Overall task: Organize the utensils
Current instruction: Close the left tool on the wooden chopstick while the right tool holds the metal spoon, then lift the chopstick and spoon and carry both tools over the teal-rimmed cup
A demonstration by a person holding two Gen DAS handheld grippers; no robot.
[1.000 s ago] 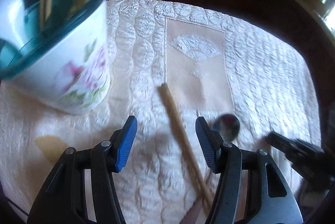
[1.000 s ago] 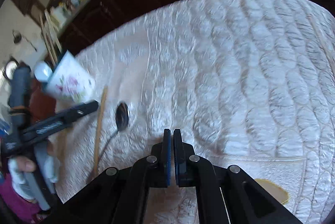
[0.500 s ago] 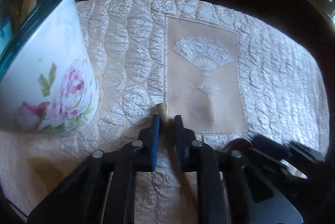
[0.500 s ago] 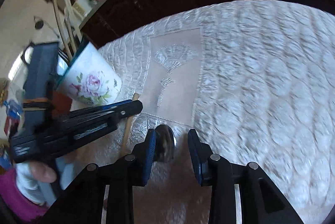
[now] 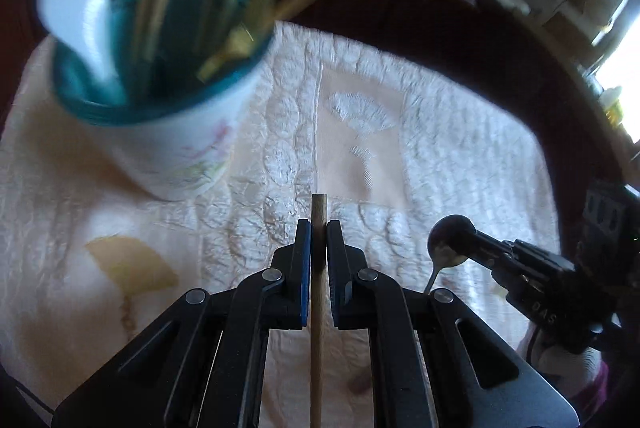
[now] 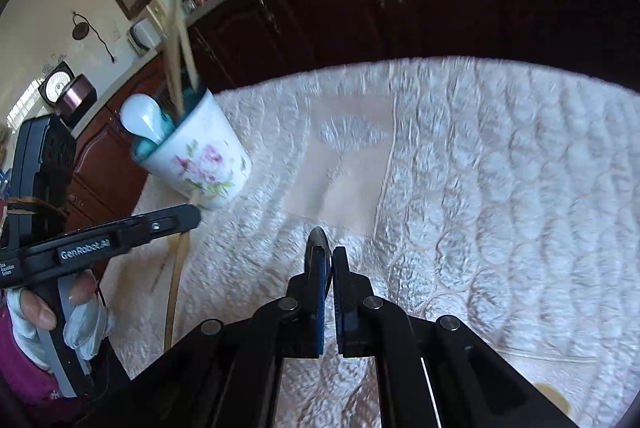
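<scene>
Pale wooden stick (image 5: pixel 319 308), round and slim, sits clamped in the left hand-held gripper (image 5: pixel 319 240) above the quilted cloth (image 5: pixel 460 156). The right hand-held gripper (image 6: pixel 328 268) pinches a dark metal spoon (image 6: pixel 319 238) by its bowl. A floral cup (image 6: pixel 200 164) of utensils stands near the bench's far edge.

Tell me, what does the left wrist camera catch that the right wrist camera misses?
Left only: inside the floral cup's teal interior, and the left gripper clamping a wooden stick. Right only: kitchen wall, a gloved hand, and the right gripper pinching a metal spoon. Both: cup, white spoon, quilted cloth, dark cabinets.
</scene>
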